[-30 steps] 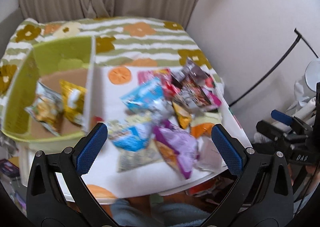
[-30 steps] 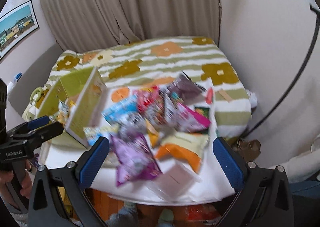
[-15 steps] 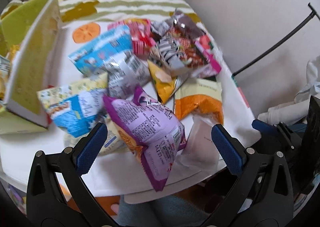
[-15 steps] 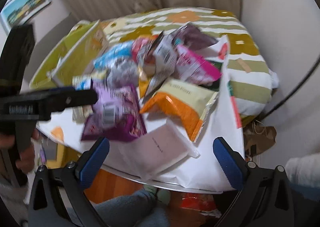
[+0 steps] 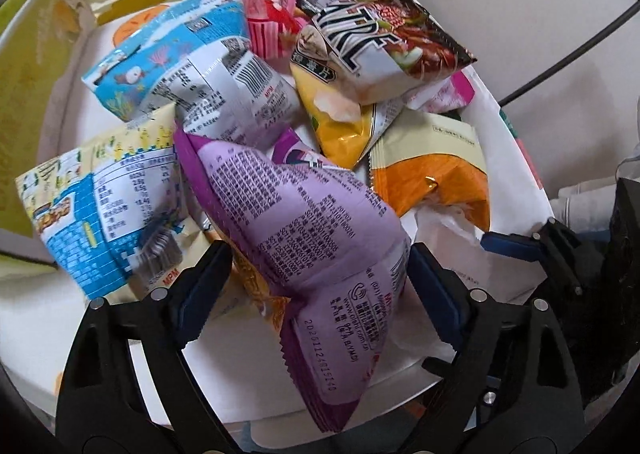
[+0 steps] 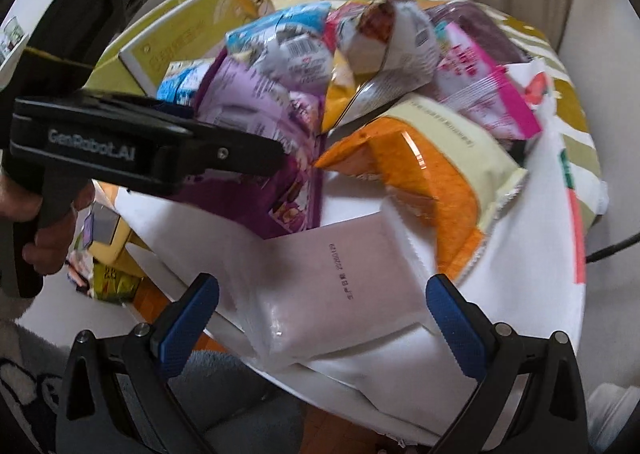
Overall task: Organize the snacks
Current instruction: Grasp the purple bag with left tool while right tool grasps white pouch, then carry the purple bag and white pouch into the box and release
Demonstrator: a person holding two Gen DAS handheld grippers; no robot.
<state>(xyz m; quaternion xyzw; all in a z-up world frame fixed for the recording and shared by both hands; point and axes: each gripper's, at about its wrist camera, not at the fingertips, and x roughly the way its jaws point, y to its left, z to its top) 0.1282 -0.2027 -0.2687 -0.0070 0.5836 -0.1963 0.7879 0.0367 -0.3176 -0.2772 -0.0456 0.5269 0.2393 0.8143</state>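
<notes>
Your left gripper (image 5: 320,274), jaws just closing, straddles the purple snack bag (image 5: 304,221) w/o clear pinch; right gripper (image 6: 322,308) gapes over the white packet (image 6: 320,286) at table's near edge.

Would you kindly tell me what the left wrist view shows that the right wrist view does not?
Only the left wrist view shows the left gripper, jaws just closing either side of the purple bag. Only the right wrist view shows the hand holding that gripper, and the right gripper open around the pale packet. Both show the orange bag and the green box.
</notes>
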